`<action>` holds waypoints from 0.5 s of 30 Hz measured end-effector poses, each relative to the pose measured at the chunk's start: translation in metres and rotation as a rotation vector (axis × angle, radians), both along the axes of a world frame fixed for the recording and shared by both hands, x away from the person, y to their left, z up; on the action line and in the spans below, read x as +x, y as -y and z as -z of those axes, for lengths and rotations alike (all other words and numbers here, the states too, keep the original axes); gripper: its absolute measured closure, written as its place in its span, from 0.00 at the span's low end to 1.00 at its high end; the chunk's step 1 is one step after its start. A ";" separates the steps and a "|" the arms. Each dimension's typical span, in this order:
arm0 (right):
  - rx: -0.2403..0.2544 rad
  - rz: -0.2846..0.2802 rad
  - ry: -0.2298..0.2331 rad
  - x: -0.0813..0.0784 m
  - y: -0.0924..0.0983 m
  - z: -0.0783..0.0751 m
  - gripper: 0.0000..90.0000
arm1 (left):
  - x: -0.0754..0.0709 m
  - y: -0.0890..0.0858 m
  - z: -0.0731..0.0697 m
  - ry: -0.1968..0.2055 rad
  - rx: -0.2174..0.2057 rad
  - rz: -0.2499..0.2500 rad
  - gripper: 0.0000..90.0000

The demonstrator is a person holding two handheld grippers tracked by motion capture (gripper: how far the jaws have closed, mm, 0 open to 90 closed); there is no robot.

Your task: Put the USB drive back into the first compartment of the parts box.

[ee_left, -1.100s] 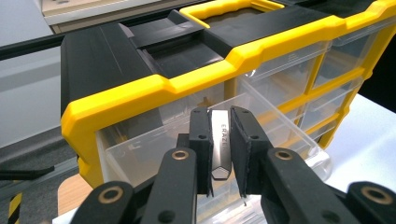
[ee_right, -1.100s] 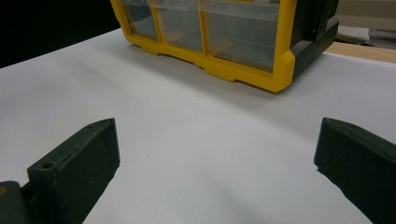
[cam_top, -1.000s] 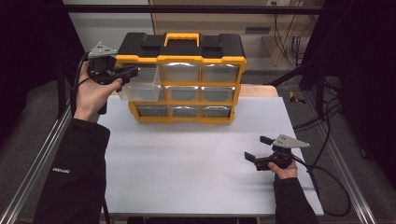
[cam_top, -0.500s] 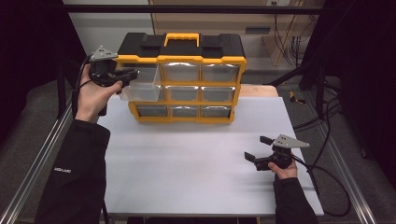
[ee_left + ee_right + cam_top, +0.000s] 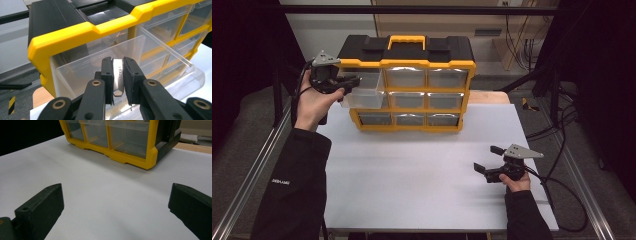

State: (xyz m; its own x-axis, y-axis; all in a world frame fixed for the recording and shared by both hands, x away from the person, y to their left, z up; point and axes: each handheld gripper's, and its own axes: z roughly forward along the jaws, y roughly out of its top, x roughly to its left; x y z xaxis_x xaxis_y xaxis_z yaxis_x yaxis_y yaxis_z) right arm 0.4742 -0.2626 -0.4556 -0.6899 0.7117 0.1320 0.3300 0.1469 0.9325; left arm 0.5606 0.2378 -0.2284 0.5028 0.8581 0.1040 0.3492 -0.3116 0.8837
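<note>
The left gripper (image 5: 117,82) is holding a small silver metal piece (image 5: 118,78) upright between its pads, jaws drawn narrow on it, and is hovering just over the near wall of the clear drawer (image 5: 362,92) that is standing pulled out of the top-left slot of the yellow-and-black organizer (image 5: 407,85). The piece (lettering is running down its face) is sitting with its lower tip poking out below the pads, so the step in hand is looking like a drop into that drawer. To do it well, the person would be wise to carry the jaws a little further ahead — past the thin transparent wall directly in front of them — and lower before parting the pads, since that wall is hard to see and a release short of it would be sending the piece onto the white table (image 5: 422,175). Above and ahead of the jaws the yellow rim of the case is overhanging, leaving limited headroom. The right gripper (image 5: 490,159) is resting on the table with its jaws spread wide and nothing between them — open tabletop is lying ahead of it, the organizer's lower corner well beyond.
</note>
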 end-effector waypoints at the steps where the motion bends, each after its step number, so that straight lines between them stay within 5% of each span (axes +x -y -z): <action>1: 0.001 0.000 -0.001 0.000 0.000 0.000 0.01 | 0.000 0.000 0.001 -0.014 -0.009 -0.004 0.87; 15: 0.002 0.001 0.001 0.000 0.000 0.000 0.01 | -0.003 -0.005 -0.002 0.021 -0.061 -0.017 0.72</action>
